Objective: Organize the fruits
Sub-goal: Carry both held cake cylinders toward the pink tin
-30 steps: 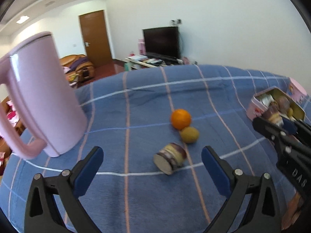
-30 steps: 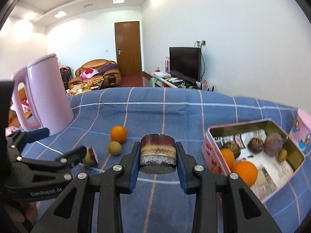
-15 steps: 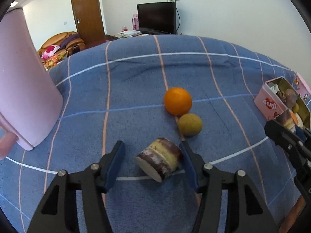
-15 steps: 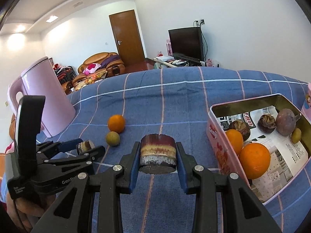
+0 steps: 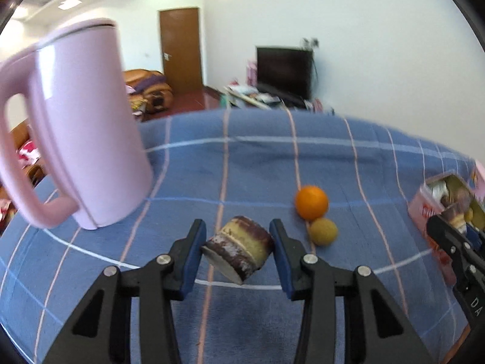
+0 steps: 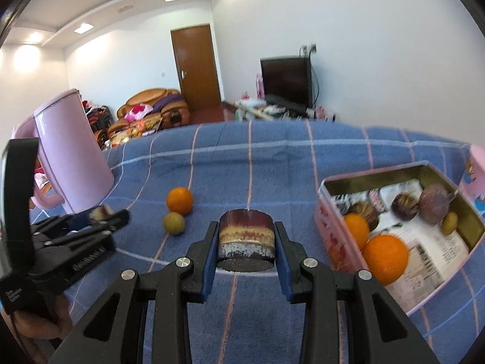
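Note:
My left gripper (image 5: 238,242) has its jaws closing, and both blue pads touch a short purple-and-yellow sugarcane piece (image 5: 239,250) that tilts just above the cloth. The same gripper (image 6: 104,215) shows at the left of the right wrist view. My right gripper (image 6: 246,241) is shut on a second, upright sugarcane piece (image 6: 246,236) near the open pink tin (image 6: 372,176). An orange (image 5: 312,201) and a small yellow-green fruit (image 5: 323,231) lie side by side on the cloth, just right of my left gripper. The tin holds oranges (image 6: 385,257) and dark round fruits (image 6: 433,206).
A tall pink kettle (image 5: 85,127) stands at the left on the blue checked tablecloth (image 5: 257,166). The tin (image 5: 424,209) and my right gripper (image 5: 451,242) sit at the right edge. A sofa, a door and a television are behind the table.
My left gripper's jaws went from wide open to closed around the lying sugarcane piece, which now tilts up off the cloth. The right gripper kept its grip and drifted slightly.

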